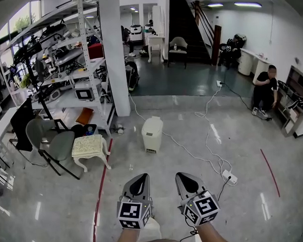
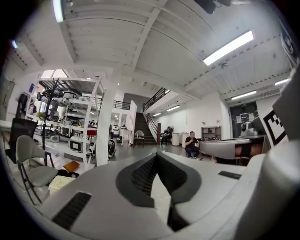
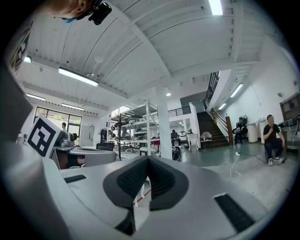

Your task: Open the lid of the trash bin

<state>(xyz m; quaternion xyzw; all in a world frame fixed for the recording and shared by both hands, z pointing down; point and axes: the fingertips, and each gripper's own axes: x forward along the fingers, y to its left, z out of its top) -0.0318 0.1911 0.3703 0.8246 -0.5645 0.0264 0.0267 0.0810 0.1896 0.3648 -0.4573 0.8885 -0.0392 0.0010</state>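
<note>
The bin [image 1: 152, 135] is a small white one standing on the glossy grey floor [image 1: 55, 205], with its lid [image 1: 153, 124] down flat on top. Nothing touches it.

Both tools are held low and well short of the bin, pointing roughly toward it. The left tool [image 1: 139, 179] sits nearer than the bin and slightly to its left; the right tool [image 1: 185, 178] is nearer than the bin and to its right, and the two are side by side but apart. In the left gripper view the dark ribbed fingertips [image 2: 145, 171] meet at their ends, with only a narrow slit behind them and nothing caught between. The right gripper view shows the same: its fingertips [image 3: 129, 176] are pressed together at the ends and hold nothing.

Just behind the bin and to its left rises a white pillar [image 1: 114, 55]. Left of the bin stands a low stool [image 1: 89, 145] with a cream cushion, and farther left a grey chair [image 1: 55, 146], with a loaded rack [image 1: 70, 71] behind them. A red line [image 1: 101, 186] runs along the floor between stool and bin. From the bin's right side a white cable [image 1: 192, 154] trails over the floor to a power strip [image 1: 230, 178]. Far to the right of the bin a person [image 1: 263, 92] in dark clothes crouches by the wall.
</note>
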